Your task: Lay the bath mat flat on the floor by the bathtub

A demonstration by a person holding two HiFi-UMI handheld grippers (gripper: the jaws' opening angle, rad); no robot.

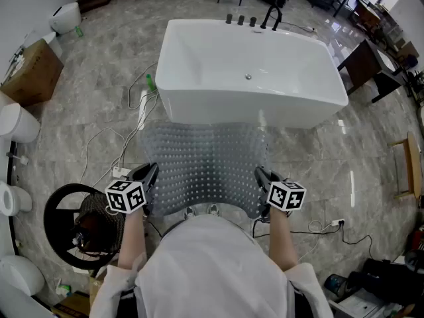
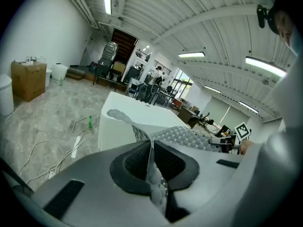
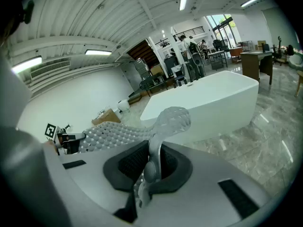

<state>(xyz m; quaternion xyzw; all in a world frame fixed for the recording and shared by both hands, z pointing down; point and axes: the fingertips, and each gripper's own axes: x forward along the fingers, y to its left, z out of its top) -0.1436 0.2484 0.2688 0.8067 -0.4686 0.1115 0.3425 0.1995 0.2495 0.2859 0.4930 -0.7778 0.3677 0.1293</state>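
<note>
Fingers (image 2: 131,164) pinch bath mat (image 1: 205,164) corners; bathtub (image 1: 252,108) beyond.

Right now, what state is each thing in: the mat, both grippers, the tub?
bath mat: lifted at its near edge, spread between both grippers, not yet flat.
left gripper: shut on the mat's left corner.
right gripper: shut on the mat's right corner.
bathtub: empty.

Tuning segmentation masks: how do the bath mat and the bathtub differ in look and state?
The bath mat is translucent grey and studded; the bathtub is plain white and smooth. The mat sags, held by the left gripper and right gripper, both shut on its near corners; the tub stands on the floor. Both are roughly rectangular.
</note>
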